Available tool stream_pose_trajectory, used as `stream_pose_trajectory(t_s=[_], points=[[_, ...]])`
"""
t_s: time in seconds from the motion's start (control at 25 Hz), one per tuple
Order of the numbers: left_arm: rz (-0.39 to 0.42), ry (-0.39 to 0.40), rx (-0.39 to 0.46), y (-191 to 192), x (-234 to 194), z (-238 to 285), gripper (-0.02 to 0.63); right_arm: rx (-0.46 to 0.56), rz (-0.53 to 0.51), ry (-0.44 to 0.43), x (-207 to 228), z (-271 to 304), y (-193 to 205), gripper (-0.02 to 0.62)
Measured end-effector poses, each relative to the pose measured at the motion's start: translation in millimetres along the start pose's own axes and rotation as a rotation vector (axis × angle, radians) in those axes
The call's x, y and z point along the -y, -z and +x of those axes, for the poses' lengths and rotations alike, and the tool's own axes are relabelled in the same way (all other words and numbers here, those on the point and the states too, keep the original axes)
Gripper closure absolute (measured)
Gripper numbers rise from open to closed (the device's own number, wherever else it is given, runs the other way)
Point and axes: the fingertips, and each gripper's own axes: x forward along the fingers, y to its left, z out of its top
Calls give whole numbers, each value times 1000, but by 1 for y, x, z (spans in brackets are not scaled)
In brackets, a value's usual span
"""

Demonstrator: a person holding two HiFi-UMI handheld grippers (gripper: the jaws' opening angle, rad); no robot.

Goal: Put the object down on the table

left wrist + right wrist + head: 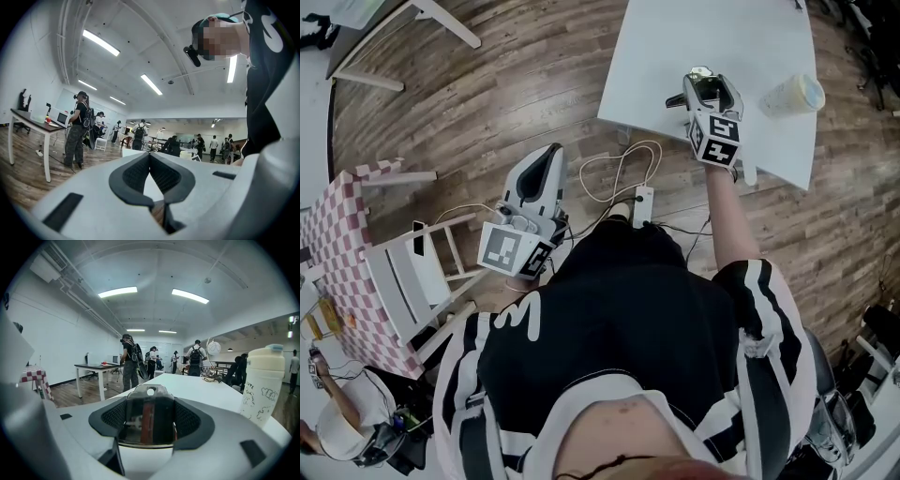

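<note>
My right gripper (705,86) is clamped on the object (150,414), a small clear pack with a hang hole and something red inside, standing upright between the pads. It is over the near part of the white desk (666,52), at about 1 o'clock from me; I cannot tell whether its base touches the top. A lidded cup (794,95) stands at 3 o'clock of it, apart. I judge this the set-down step. Next I should lower straight until the pack rests, then part the pads and back away towards 6 o'clock, clear of the cup. My left gripper (150,174) hangs at 10 o'clock over the floor, pads together on nothing.
</note>
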Motion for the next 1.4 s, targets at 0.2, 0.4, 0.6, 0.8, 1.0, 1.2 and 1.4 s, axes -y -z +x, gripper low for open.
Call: stream_pose_trajectory(t_s=[0.2, 0.4, 0.6, 0.8, 1.0, 1.2, 1.4], points=[[-3, -14, -4, 2, -4, -5, 601, -26, 13, 1, 0, 7, 10, 305], [-8, -31, -6, 5, -8, -7, 601, -58, 27, 5, 4, 14, 21, 305], [-7, -45, 5, 2, -9, -8, 601, -67, 14, 7, 5, 18, 25, 305], [-8, -55, 4, 2, -12, -9, 601, -90, 5, 0, 1, 22, 31, 305], [-7, -66, 7, 1, -14, -8, 601, -105, 5, -7, 0, 27, 33, 305], [-5, -66, 19, -2, -13, -10, 601, -121, 19, -6, 1, 26, 35, 305], [-8, -76, 32, -5, -16, -13, 601, -152, 39, -4, 1, 30, 39, 305]])
